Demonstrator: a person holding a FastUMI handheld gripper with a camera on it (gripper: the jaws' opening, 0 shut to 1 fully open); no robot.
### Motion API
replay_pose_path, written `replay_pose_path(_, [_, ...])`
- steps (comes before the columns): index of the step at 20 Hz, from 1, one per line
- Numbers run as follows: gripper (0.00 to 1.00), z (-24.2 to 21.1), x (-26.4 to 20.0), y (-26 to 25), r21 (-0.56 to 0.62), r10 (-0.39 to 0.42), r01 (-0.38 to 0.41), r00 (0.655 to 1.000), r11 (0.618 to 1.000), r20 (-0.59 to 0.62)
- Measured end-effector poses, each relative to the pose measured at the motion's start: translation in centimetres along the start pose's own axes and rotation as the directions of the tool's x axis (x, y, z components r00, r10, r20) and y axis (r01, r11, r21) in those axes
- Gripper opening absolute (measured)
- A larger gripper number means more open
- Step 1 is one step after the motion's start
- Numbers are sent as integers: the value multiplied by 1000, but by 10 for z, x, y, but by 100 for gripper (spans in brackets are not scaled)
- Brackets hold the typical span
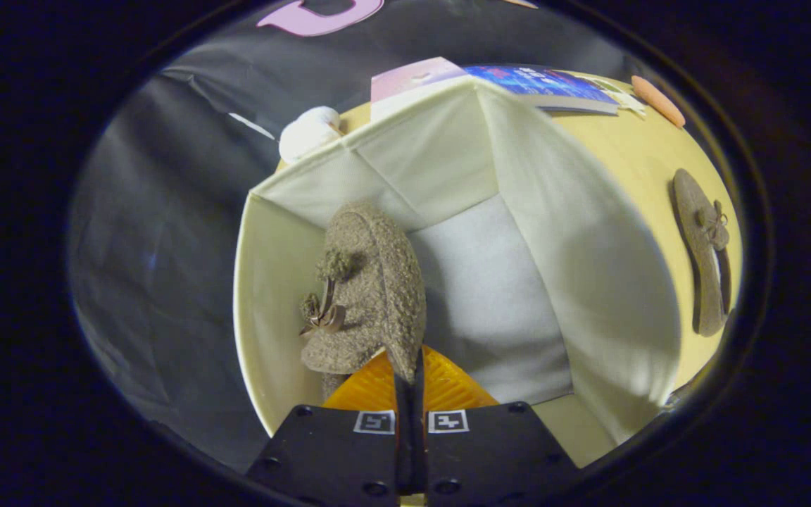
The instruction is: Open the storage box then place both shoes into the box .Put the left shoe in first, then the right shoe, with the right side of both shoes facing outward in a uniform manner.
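Gripper [409,384], fingers pinched on the rim of a fuzzy taupe slipper with pom-pom bow [367,289], held inside the open cream fabric storage box [588,267]. Its matching slipper [707,250] lies beyond on the yellow table [631,151].

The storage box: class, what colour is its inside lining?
Cream-white, best seen in the gripper view, where the claw holds a shoe inside the storage box.
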State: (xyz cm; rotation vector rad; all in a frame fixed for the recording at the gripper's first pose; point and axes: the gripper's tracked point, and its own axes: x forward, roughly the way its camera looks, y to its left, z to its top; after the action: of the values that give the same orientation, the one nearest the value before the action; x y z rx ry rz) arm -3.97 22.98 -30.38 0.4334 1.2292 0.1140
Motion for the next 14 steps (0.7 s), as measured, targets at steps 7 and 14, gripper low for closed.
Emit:
replay_pose_path(7, [7,-13,25,-6,-34,-90,89,996,995,-29])
replay_pose_path(14, [21,-13,25,-8,-43,-79,77,996,996,-29])
